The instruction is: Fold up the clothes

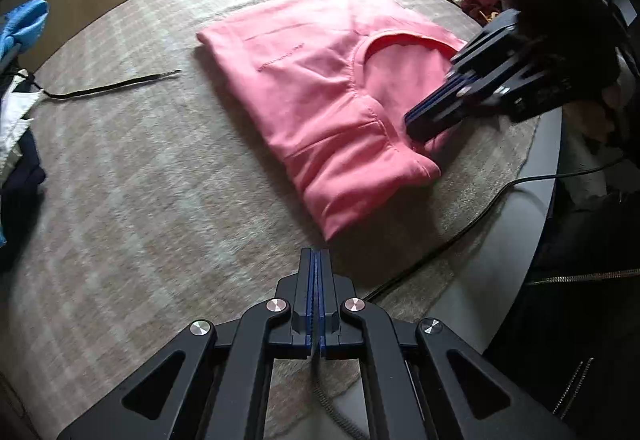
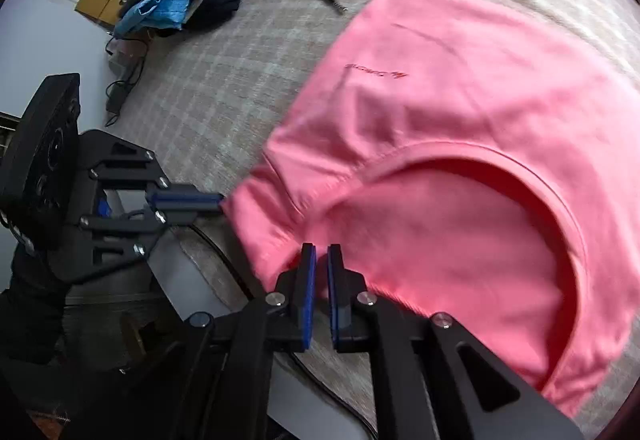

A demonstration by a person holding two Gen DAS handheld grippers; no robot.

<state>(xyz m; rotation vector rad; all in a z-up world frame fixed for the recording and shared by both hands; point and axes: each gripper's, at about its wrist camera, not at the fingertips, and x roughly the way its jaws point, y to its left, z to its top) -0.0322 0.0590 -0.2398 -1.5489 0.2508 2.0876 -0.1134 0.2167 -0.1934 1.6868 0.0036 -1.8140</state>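
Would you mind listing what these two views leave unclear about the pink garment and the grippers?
- Pink garment: small printed text, too small in the left wrist view, blurred in the right.
- Right gripper: whether its tips pinch cloth; the left wrist view hides them behind a fold, the right is blurred.
- Left gripper: fingertips meet the garment's edge; contact unclear.

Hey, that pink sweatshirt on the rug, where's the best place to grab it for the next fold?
Probably the near neckline edge of the pink sweatshirt, where the right gripper already sits. Come from above, from the collar side: the fabric lies flat, but the collar rim and folded shoulder are raised, so the fingers can pinch them.
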